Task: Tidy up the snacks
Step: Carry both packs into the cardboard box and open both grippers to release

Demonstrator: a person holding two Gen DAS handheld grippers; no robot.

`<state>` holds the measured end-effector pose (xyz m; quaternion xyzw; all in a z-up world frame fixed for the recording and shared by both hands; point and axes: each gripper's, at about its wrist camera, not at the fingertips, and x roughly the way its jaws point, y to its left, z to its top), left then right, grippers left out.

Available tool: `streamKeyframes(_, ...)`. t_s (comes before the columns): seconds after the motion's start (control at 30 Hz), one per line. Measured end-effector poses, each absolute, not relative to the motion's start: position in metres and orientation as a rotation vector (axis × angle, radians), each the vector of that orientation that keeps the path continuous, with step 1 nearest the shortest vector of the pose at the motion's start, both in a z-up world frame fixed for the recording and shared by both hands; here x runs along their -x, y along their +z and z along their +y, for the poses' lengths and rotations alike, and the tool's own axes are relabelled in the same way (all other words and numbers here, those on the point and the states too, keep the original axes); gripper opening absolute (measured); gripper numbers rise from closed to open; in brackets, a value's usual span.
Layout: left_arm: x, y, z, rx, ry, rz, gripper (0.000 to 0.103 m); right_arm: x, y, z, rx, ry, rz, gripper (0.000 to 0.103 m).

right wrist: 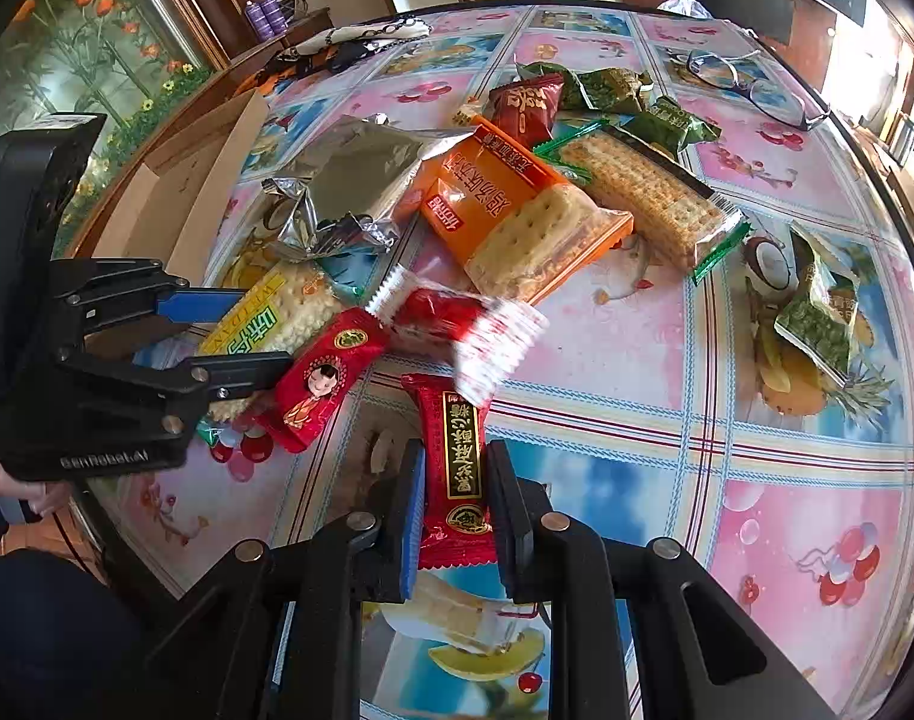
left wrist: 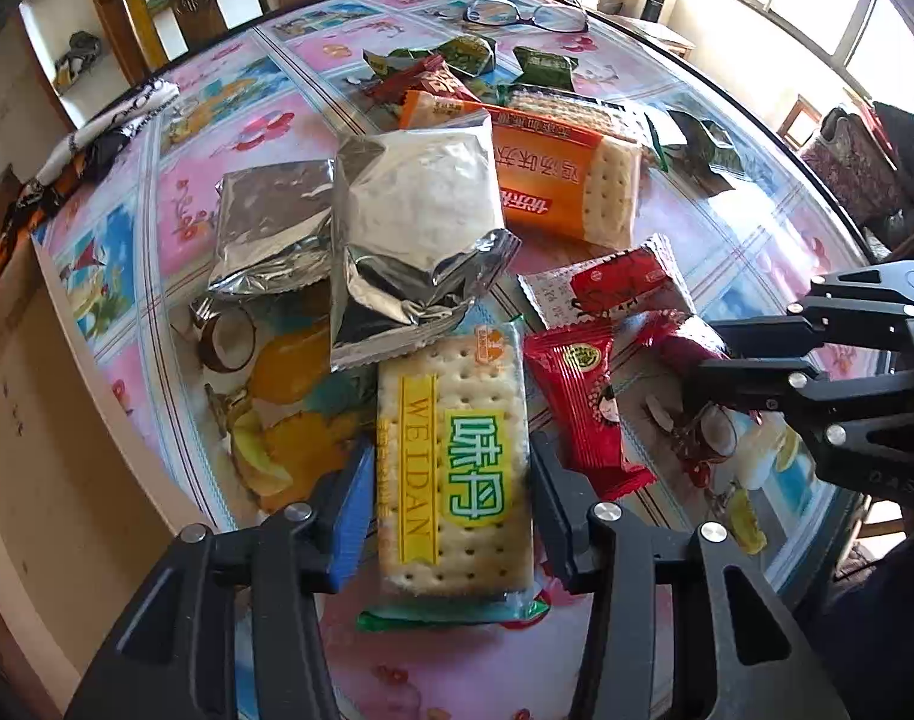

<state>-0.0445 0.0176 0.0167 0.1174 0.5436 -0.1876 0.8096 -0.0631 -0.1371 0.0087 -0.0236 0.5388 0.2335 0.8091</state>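
Observation:
My left gripper (left wrist: 451, 480) is shut on a WEIDAN cracker pack (left wrist: 454, 468) with a yellow and green label; it also shows in the right wrist view (right wrist: 277, 318). My right gripper (right wrist: 454, 480) is shut on a dark red candy packet (right wrist: 454, 468), also seen in the left wrist view (left wrist: 685, 342). A red packet with a cartoon girl (left wrist: 583, 402) lies between the two. A red and white packet (right wrist: 469, 330) looks blurred. Silver foil bags (left wrist: 409, 216), an orange cracker pack (right wrist: 517, 216), a long cracker pack (right wrist: 649, 198) and green packets (right wrist: 613, 90) lie piled behind.
The round table (right wrist: 787, 480) has a colourful fruit-print cover. Eyeglasses (right wrist: 751, 87) lie at the far side. A green packet (right wrist: 823, 312) lies apart on the right. A cardboard box (right wrist: 181, 192) stands at the left edge, and a patterned cloth (right wrist: 361, 36) lies behind.

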Motion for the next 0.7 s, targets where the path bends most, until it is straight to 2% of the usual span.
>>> streamKeyframes(0.7,0.067,0.056,0.053,-0.06,-0.428,1.086,0.045,0.08,0.034,-0.129,-0.009,0.562,1.098,0.021)
